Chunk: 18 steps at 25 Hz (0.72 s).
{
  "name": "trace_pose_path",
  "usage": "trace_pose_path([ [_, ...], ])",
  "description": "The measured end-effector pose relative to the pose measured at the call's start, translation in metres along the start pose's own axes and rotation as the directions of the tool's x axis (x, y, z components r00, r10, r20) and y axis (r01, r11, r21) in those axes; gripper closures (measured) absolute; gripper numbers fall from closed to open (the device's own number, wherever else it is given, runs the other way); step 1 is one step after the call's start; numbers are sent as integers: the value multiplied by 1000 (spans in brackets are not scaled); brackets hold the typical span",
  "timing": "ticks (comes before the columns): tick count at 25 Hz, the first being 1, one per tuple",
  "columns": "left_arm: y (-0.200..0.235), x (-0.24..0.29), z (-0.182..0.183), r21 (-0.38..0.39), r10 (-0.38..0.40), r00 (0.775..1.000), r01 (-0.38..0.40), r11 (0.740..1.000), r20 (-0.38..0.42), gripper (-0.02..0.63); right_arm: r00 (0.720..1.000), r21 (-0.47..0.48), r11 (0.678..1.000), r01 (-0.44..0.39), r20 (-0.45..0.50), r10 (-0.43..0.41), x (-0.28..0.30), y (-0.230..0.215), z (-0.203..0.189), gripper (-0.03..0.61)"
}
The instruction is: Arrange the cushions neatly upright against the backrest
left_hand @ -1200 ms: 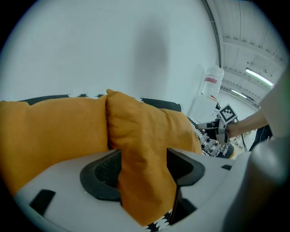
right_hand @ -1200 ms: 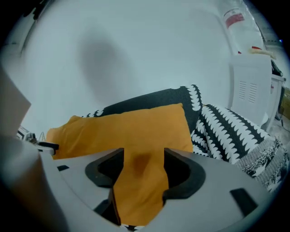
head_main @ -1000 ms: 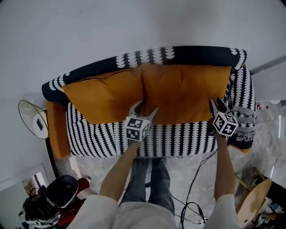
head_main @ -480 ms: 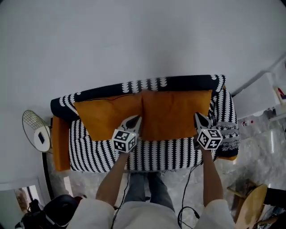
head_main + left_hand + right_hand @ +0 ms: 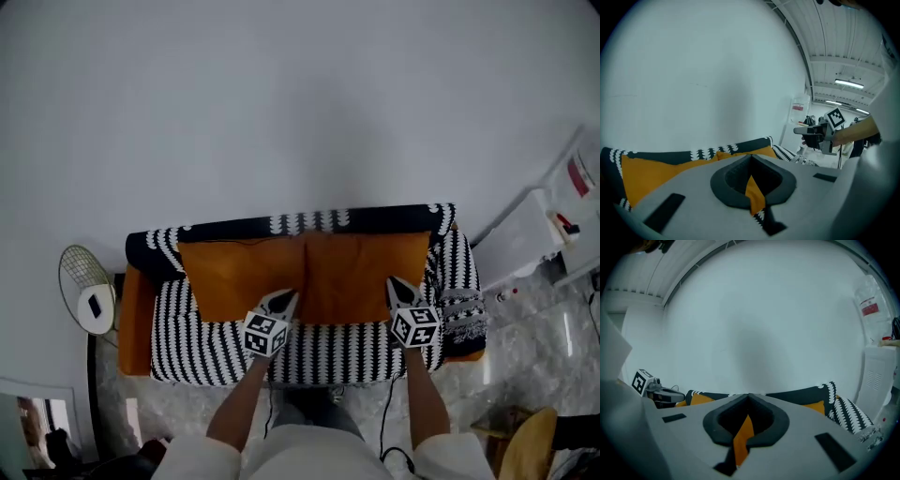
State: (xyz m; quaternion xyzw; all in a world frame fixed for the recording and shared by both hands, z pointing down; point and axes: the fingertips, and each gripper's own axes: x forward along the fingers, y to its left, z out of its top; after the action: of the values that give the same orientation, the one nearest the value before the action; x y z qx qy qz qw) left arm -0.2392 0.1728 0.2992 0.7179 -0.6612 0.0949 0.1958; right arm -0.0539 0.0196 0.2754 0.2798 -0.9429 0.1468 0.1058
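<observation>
- Both orange cushions (image 5: pixel 352 267) stand upright, side by side against the sofa backrest (image 5: pixel 375 221); arrangement appears complete.
- Left gripper (image 5: pixel 284 300), right gripper (image 5: pixel 396 286): jaws closed, empty.

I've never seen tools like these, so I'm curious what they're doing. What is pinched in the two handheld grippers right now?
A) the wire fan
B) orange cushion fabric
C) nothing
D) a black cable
B: each gripper view shows a strip of orange cushion fabric clamped between closed jaws, and the left gripper and right gripper sit at the cushions' lower edge.
</observation>
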Motion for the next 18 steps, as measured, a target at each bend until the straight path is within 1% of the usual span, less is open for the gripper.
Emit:
trace_pose_path([
  [3,-13,-18,-7,-5,-1,1000,1,1000,-1,584,1000,-82,996,16,-22,-18,-17,20,-5,551],
  [5,-17,-32,-9,9,9,1000,-10,1000,8,584,999,-163,986,21,-39,-28,-29,36,-9,551],
  [7,-19,-46,-10,19,19,999,-20,1000,27,584,999,-211,977,20,-44,-30,-41,51,-14,551],
  [13,-35,-97,-17,-12,43,995,-42,999,96,584,999,-190,982,-1,-43,-8,-87,89,-37,551],
  [18,-56,-146,-30,-29,75,988,-72,997,132,584,999,-189,982,-21,-29,16,-129,122,-46,551],
])
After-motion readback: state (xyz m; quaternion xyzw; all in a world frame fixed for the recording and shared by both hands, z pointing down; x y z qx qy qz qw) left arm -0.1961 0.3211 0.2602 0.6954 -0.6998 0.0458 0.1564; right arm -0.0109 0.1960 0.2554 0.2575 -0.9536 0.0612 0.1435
